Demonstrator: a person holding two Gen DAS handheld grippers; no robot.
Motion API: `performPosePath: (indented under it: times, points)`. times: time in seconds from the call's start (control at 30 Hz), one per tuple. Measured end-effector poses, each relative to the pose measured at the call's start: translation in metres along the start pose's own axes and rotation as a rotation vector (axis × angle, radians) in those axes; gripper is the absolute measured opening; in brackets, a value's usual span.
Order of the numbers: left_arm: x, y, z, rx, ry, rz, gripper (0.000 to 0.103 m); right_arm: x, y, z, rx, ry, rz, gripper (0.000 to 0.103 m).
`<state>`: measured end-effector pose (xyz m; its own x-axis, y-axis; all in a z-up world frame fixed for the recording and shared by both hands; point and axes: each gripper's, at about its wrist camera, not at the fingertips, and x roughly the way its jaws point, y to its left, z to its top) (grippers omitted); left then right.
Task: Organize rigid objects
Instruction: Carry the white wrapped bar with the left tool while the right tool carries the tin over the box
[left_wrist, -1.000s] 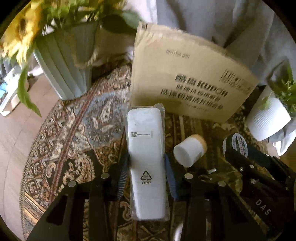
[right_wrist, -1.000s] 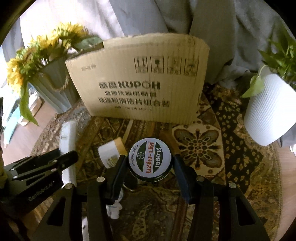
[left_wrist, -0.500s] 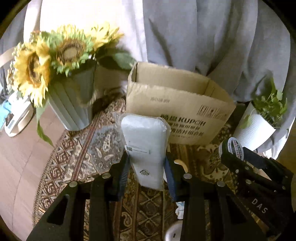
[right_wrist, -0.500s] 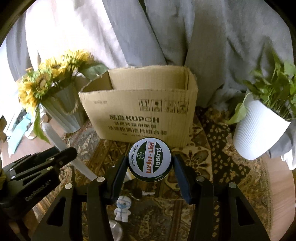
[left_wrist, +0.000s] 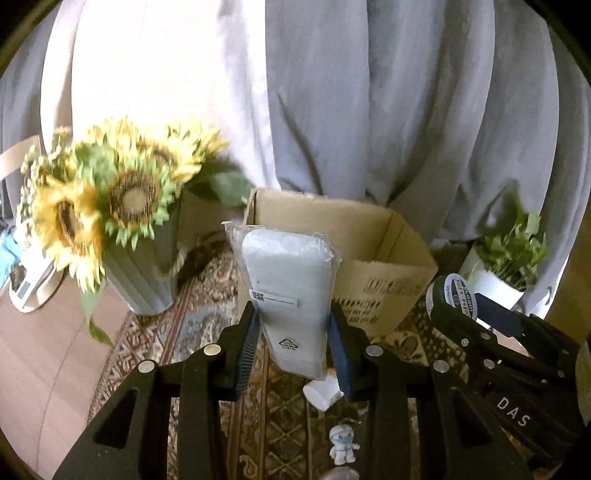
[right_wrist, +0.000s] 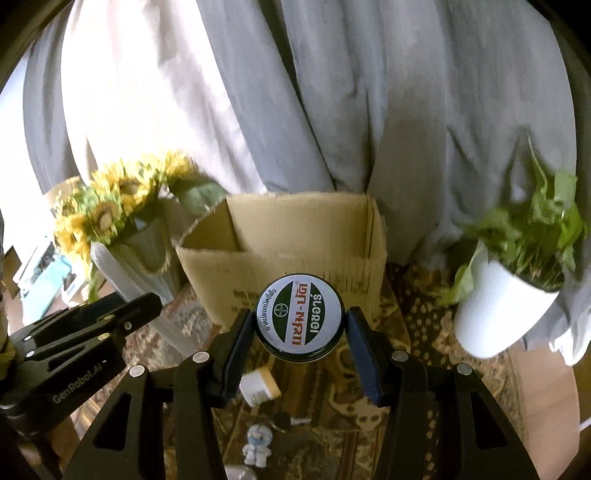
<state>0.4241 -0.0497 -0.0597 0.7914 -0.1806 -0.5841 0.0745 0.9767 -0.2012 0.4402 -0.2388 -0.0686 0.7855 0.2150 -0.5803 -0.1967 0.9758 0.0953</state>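
Observation:
My left gripper (left_wrist: 293, 339) is shut on a long white plastic-wrapped pack (left_wrist: 290, 291), held upright above the rug in front of the open cardboard box (left_wrist: 384, 273). My right gripper (right_wrist: 301, 343) is shut on a round green-and-white tin (right_wrist: 300, 316), lid facing the camera, held before the same box (right_wrist: 295, 240). The tin also shows at the right of the left wrist view (left_wrist: 456, 295). The left gripper shows at the left of the right wrist view (right_wrist: 85, 332), with the white pack (right_wrist: 136, 284) edge-on.
A sunflower vase (left_wrist: 140, 273) stands left of the box, a white potted plant (right_wrist: 502, 306) right of it. On the patterned rug (left_wrist: 155, 332) lie a small white jar with tan lid (right_wrist: 258, 384) and a small white figurine (right_wrist: 256, 443). Grey curtains hang behind.
Both grippers have risen from the rug with their objects. The view now looks down over the box's rim into its open top.

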Motion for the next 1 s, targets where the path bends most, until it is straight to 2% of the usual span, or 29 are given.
performPosePath:
  times: [0.4,0.6,1.0]
  points:
    - [-0.007,-0.009,0.050,0.059,-0.076,-0.039,0.036,-0.003,0.001,0.040,0.000,-0.045,0.027,0.052]
    - [0.002,-0.010,0.078,0.084,-0.086,-0.054,0.036,0.001,-0.001,0.062,-0.002,-0.052,0.030,0.052]
    - [0.030,-0.014,0.120,0.159,-0.099,-0.056,0.036,0.032,-0.009,0.102,-0.012,-0.004,0.037,0.052]
